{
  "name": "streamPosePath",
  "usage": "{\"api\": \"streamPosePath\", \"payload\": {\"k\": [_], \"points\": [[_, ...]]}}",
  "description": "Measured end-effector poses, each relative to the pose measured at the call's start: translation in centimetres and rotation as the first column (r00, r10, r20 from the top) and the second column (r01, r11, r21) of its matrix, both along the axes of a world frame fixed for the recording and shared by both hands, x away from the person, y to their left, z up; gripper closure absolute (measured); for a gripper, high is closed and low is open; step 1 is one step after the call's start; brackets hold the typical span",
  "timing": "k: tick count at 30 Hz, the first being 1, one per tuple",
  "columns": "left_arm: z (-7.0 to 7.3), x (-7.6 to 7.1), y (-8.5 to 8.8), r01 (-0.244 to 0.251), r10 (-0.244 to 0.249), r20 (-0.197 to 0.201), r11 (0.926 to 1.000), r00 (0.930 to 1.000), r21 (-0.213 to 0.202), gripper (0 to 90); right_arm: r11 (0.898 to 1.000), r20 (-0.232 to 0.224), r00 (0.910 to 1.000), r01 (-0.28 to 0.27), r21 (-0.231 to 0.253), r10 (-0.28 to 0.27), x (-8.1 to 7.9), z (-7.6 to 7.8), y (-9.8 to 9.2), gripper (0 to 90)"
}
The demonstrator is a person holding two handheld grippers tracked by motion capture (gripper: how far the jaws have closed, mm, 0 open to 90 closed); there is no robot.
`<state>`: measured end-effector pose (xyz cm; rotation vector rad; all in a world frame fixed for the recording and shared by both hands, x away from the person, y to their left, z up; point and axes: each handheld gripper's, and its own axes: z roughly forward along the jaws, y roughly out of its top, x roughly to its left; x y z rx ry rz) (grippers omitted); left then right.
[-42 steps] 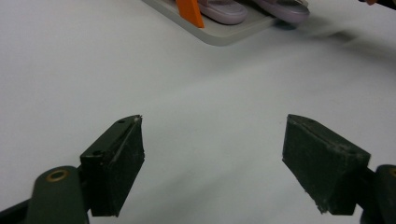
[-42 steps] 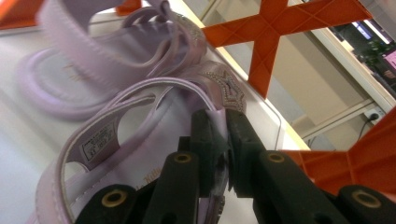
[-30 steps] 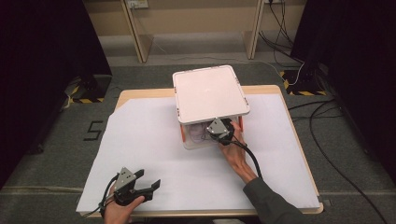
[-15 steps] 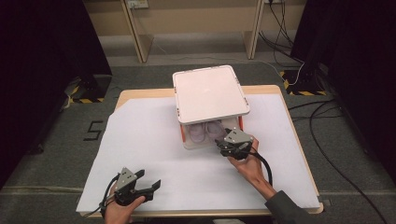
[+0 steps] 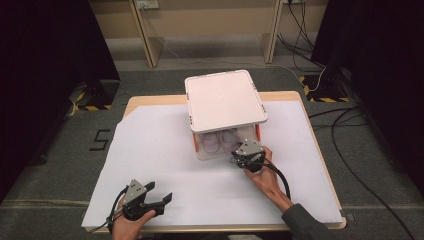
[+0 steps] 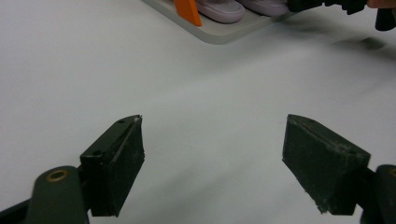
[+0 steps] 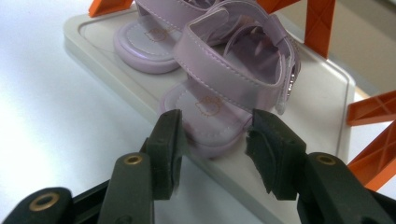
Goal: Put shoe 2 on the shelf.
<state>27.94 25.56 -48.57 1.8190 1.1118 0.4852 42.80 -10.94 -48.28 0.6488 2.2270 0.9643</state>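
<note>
Right gripper view: lilac strapped sandal (image 7: 219,100) sits between its parted fingers (image 7: 169,144); left gripper (image 6: 212,161) gapes wide.

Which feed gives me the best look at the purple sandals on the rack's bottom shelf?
The right gripper view: the purple sandals sit close and sharp, straps and soles clear, just beyond the right hand-held gripper. The high view shows them dimly under the rack's white top. The left gripper view catches their soles at the top edge.
</note>
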Motion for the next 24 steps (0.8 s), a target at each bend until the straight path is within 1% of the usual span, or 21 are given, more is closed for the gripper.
{"api": "streamPosePath", "payload": {"k": [2, 6, 7, 9, 10, 16, 17, 20, 22, 23, 24], "points": [[0.0, 0.0, -0.1, -0.001, 0.001, 0.001, 1.0000, 1.0000, -0.001, 20.2, 1.000, 0.024, 0.9997, 0.007, -0.018, -0.006, 0.1, -0.1, 0.3, 54.4], [0.0, 0.0, -0.1, -0.002, 0.002, -0.001, 1.0000, 1.0000, 0.001, 20.2, 0.999, 0.025, 0.9989, 0.039, -0.005, -0.039, 1.0, -0.5, 0.5, 54.2], [-0.1, 0.0, -0.1, -0.002, 0.002, 0.001, 1.0000, 1.0000, -0.002, 20.2, 0.999, 0.024, 0.9987, 0.045, -0.009, -0.045, 1.4, -0.6, 0.4, 54.2], [-0.1, 0.1, 0.0, -0.001, 0.001, -0.001, 1.0000, 1.0000, -0.001, 20.2, 0.999, 0.020, 0.9987, 0.048, 0.010, -0.048, 1.7, -0.7, 0.3, 54.1], [-0.1, 0.1, 0.0, -0.002, 0.002, 0.000, 1.0000, 1.0000, -0.002, 20.2, 0.999, 0.026, 0.9988, 0.041, 0.006, -0.041, 1.9, -0.7, 0.3, 54.0], [0.0, 0.0, -0.1, 0.000, 0.000, 0.000, 1.0000, 1.0000, -0.001, 20.2, 0.999, 0.019, 0.9987, 0.046, 0.010, -0.047, 2.1, -0.6, 0.2, 53.6], [0.0, 0.0, 0.0, -0.001, 0.001, 0.001, 1.0000, 1.0000, -0.001, 20.2, 0.998, 0.012, 0.9983, 0.056, 0.015, -0.056, 2.0, -0.6, 0.1, 53.4], [0.0, 0.0, 0.1, -0.003, 0.003, 0.000, 1.0000, 1.0000, -0.005, 20.2, 0.999, 0.021, 0.9986, 0.049, 0.004, -0.049, 2.1, -0.5, -0.2, 53.5], [0.0, 0.0, 0.1, -0.001, 0.001, 0.001, 1.0000, 1.0000, -0.005, 20.2, 0.998, 0.010, 0.9977, 0.067, 0.015, -0.067, 2.0, -0.3, -0.5, 53.1], [0.0, 0.0, 0.0, 0.000, 0.000, 0.000, 1.0000, 1.0000, -0.003, 20.2, 0.998, 0.019, 0.9978, 0.063, 0.010, -0.063, 2.1, -0.2, -0.6, 52.8], [0.0, 0.1, 0.0, 0.000, 0.000, -0.001, 1.0000, 1.0000, -0.005, 20.2, 0.997, 0.013, 0.9974, 0.070, 0.013, -0.070, 2.1, -0.2, -0.7, 52.3]]}}
